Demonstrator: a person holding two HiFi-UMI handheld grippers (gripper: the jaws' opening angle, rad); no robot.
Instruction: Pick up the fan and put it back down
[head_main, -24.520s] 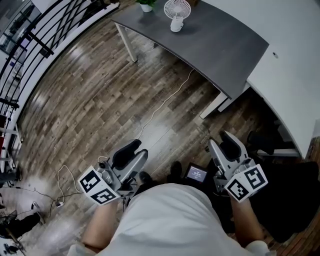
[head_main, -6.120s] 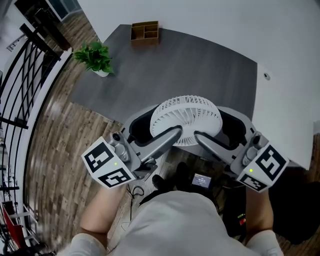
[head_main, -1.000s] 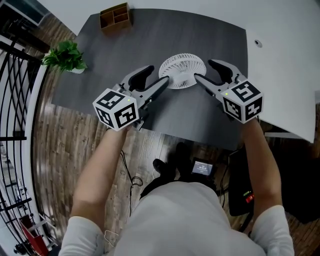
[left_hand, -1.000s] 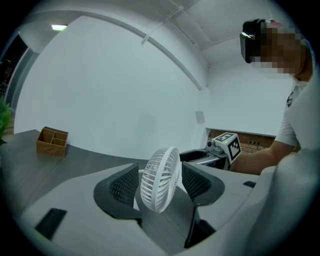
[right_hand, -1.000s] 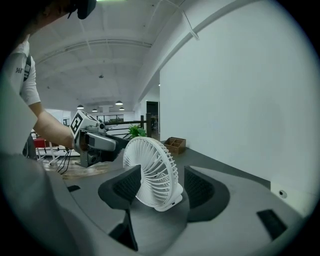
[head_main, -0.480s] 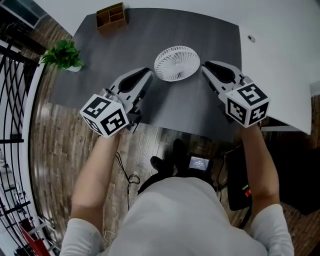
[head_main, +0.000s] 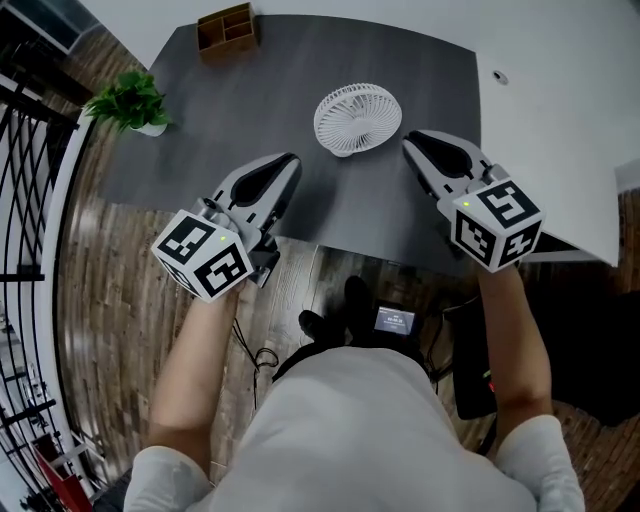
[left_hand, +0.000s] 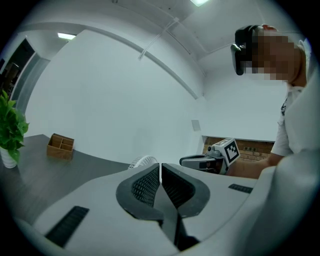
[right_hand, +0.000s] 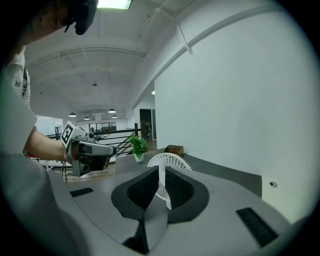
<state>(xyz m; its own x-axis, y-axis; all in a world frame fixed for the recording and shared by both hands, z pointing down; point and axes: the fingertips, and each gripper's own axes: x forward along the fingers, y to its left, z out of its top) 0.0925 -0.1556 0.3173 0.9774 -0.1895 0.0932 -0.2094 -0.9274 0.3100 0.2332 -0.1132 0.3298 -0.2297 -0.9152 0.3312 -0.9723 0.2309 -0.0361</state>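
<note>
We judge the task to be at or near its end. The small white plastic fan with the round grille (head_main: 357, 118) stands by itself on the dark grey wood-grain table (head_main: 300, 70), toward its middle, with the grille tilted up toward us. Nothing touches it.

Our left gripper (head_main: 288, 162) hangs over the table's near edge, well apart from the fan and to its left. In the left gripper view its jaws have just been closing, and the ribbed pads now meet with nothing between them. Our right gripper (head_main: 410, 142) sits near the fan on its right side without touching it. Its jaws have also just been closing and now stand all but together, leaving only a thin slit. The fan shows through that slit, far behind, but nothing is held.

With both grippers empty and the fan upright on the table, the putting down looks finished. These pictures alone can't confirm the lift itself. If anything remains, it is only pulling our hands clear.
</note>
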